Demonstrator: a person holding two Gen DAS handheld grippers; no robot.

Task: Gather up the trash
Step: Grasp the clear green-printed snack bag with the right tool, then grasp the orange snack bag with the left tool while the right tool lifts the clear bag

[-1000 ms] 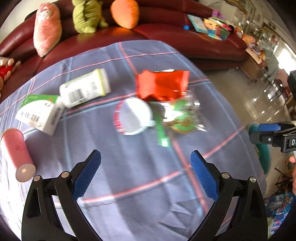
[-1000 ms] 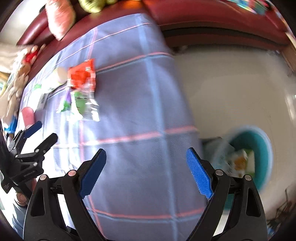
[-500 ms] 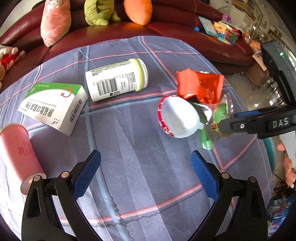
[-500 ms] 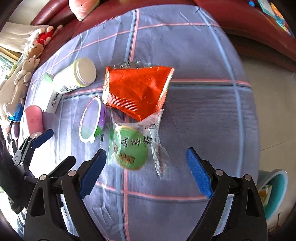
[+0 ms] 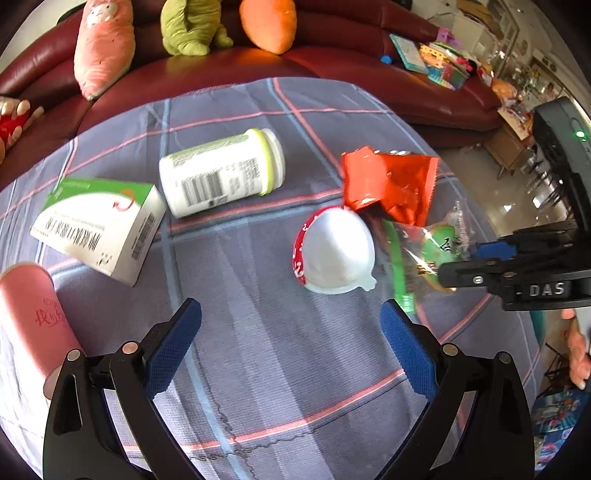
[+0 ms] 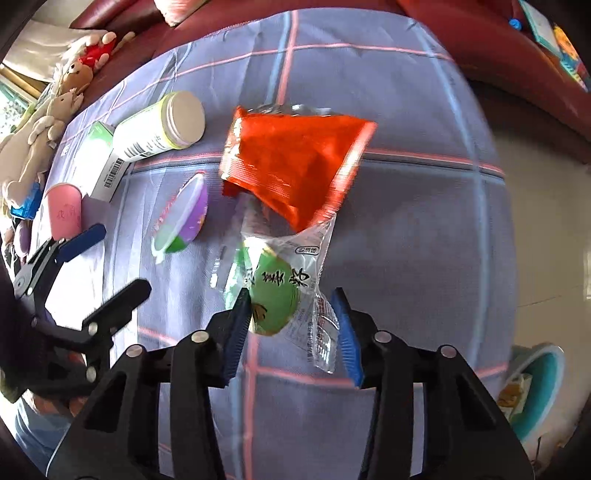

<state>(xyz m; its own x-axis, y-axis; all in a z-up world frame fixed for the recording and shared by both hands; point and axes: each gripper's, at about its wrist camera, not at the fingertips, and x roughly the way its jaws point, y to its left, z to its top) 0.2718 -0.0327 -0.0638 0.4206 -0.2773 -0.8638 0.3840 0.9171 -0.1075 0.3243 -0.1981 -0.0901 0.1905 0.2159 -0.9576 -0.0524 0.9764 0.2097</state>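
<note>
Right wrist: bin (image 6: 546,387) holds wrappers (image 6: 511,393).

Six pieces lie on the cloth-covered surface (image 5: 266,369): one red foil wrapper (image 6: 295,162), one clear packet with a green disc inside (image 6: 280,291), one small plastic cup tipped on its side (image 5: 334,251), one white jar with a yellow-green ring at its lid (image 5: 221,171), one green-and-white box (image 5: 99,225) and one pink tube (image 5: 35,317). Two claws are in view, the left claw (image 5: 291,347) and the right claw (image 6: 291,332). One red sofa (image 5: 351,66) stands behind, carrying three cushions: one pink (image 5: 103,46), one green (image 5: 190,26), one orange (image 5: 267,24). One teal bin (image 6: 535,387) sits on the floor.
</note>
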